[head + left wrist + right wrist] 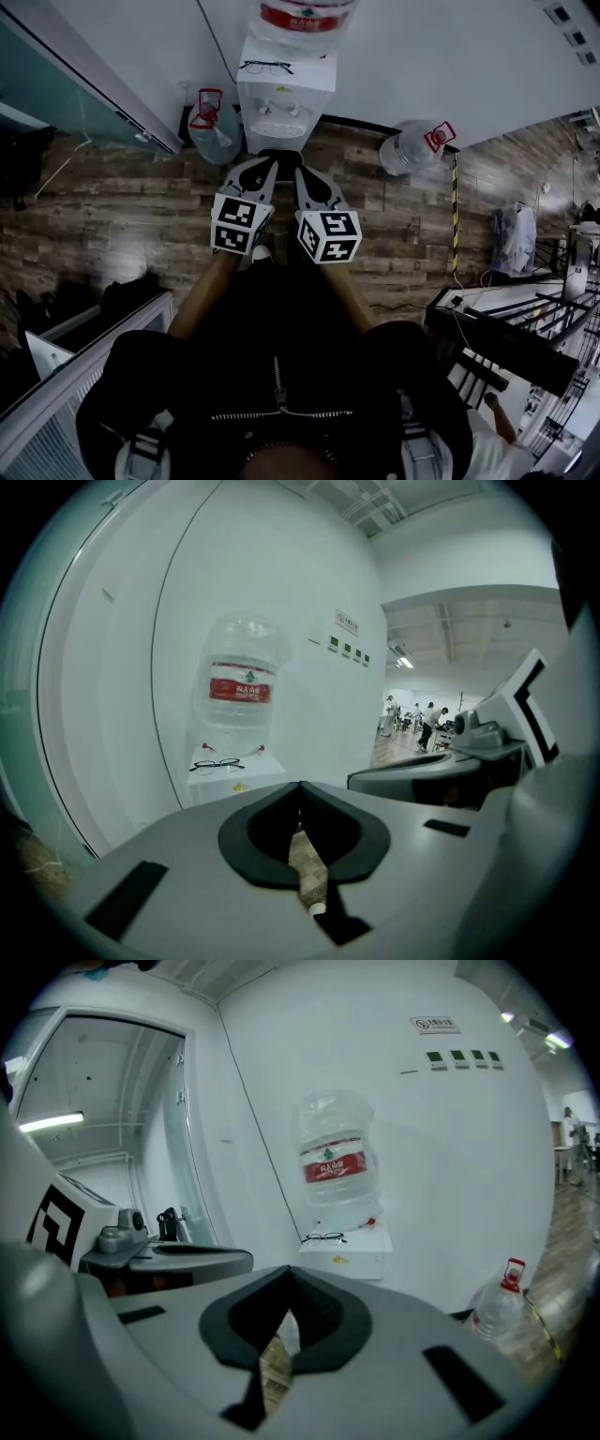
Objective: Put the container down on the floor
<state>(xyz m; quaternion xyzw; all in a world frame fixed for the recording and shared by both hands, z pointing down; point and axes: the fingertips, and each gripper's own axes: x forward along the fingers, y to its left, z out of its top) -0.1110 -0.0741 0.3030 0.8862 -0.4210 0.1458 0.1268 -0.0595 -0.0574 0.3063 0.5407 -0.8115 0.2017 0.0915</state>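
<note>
Two tools hang side by side before the water dispenser (pixel 281 98): left tool (pixel 269 162) and right tool (pixel 302 174), each with jaws together and nothing between them. One container (pixel 305 17) sits upturned atop the dispenser. Two jugs (pixel 211 131) are on the floor (pixel 112 206), one on either side of it.

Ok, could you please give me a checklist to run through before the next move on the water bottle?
1. Left gripper free: ok, jaws together on nothing.
2. Right gripper free: ok, jaws together on nothing.
3. Jaws apart to take the water bottle: not ok.
4. Bottle upright on the dispenser: ok.
5. Glasses clear of the bottle: not ok, they lie on the dispenser top by its base.
6. Floor bare for setting down: ok, left of the dispenser.
</note>
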